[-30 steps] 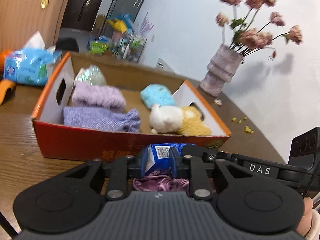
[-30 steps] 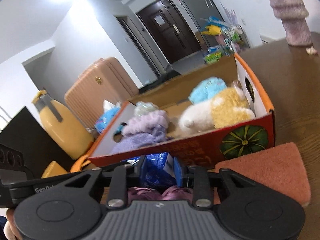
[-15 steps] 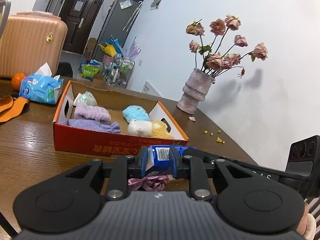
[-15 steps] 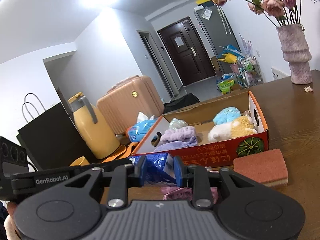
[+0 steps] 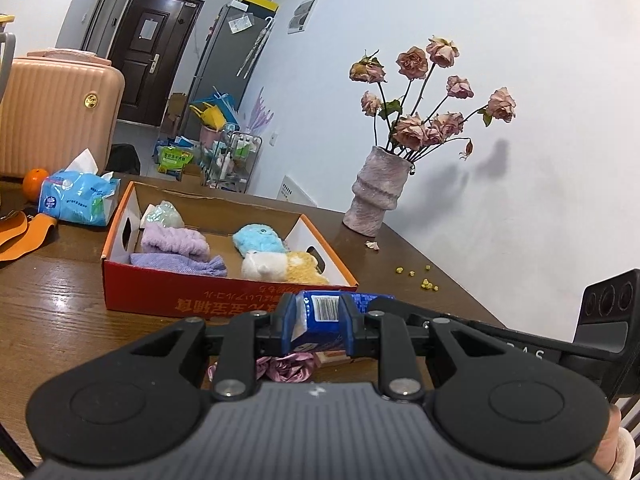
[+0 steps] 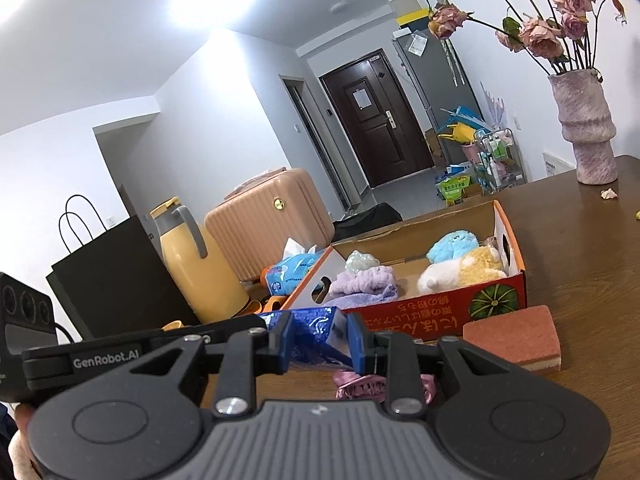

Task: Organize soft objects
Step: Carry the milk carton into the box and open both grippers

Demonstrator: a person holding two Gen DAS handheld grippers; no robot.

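- Two views share one brown wooden tabletop [image 5: 60, 304]. From the left wrist, the left gripper [image 5: 318, 322] pinches one end of a blue packet [image 5: 320, 316] above it; behind stand an orange box [image 5: 192, 300] of soft toys and cloths, a vase [image 5: 376, 196], white walls and a dark door [image 5: 148, 52].
- From the right wrist, the right gripper [image 6: 320, 340] pinches the packet's other end, near a pink sponge [image 6: 516, 336]; a suitcase [image 6: 268, 220] stands beyond.
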